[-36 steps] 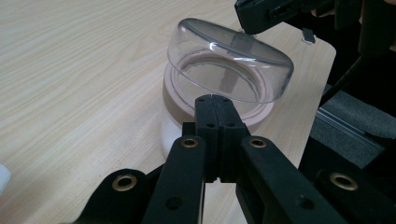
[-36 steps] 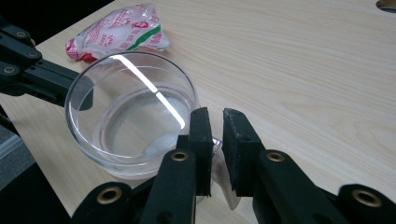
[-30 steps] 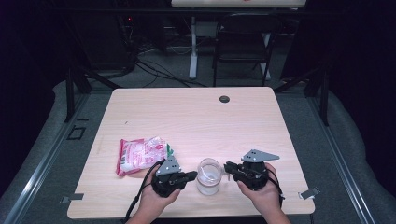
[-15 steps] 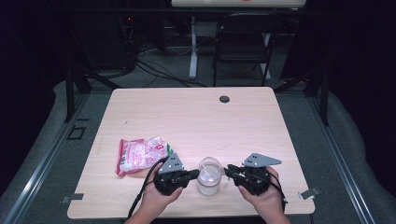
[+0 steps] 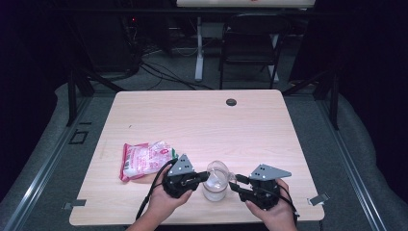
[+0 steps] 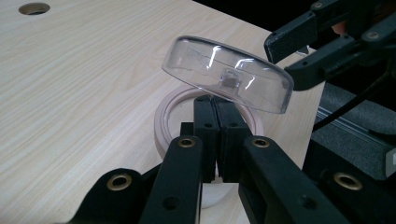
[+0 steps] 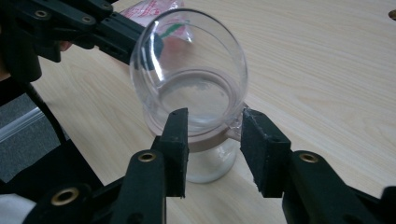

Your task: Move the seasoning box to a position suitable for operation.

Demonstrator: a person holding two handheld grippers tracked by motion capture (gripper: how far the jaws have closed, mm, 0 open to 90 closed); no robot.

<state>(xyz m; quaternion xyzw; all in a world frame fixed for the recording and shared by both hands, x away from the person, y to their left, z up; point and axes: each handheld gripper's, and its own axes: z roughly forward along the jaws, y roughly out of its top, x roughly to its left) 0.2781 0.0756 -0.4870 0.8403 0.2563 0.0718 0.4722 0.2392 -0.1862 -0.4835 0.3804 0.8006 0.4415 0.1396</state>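
A pale wooden table [image 5: 202, 125] fills the high view, its round cable hole [image 5: 231, 102] toward twelve o'clock. At about eight o'clock from the table's middle lies a pink-and-white plastic packet [image 5: 144, 160], flat and apart from the work.

At six o'clock, near the front edge, stands a small jar [image 5: 215, 182] with a clear hinged lid [image 6: 227, 73] tilted open above its pinkish rim. The left gripper [image 5: 203, 177], at nine o'clock of the jar, has its jaws pressed together against the near side of the jar's rim (probably on a tab or clasp there, though the exact contact is hidden); this likely steadies the jar while the lid stands up.

The right gripper [image 5: 235, 183] sits at three o'clock of the jar. Its jaws have just been opening and now stand apart on either side of the rim, the pads clear of the glass, apparently letting go after lifting the lid.
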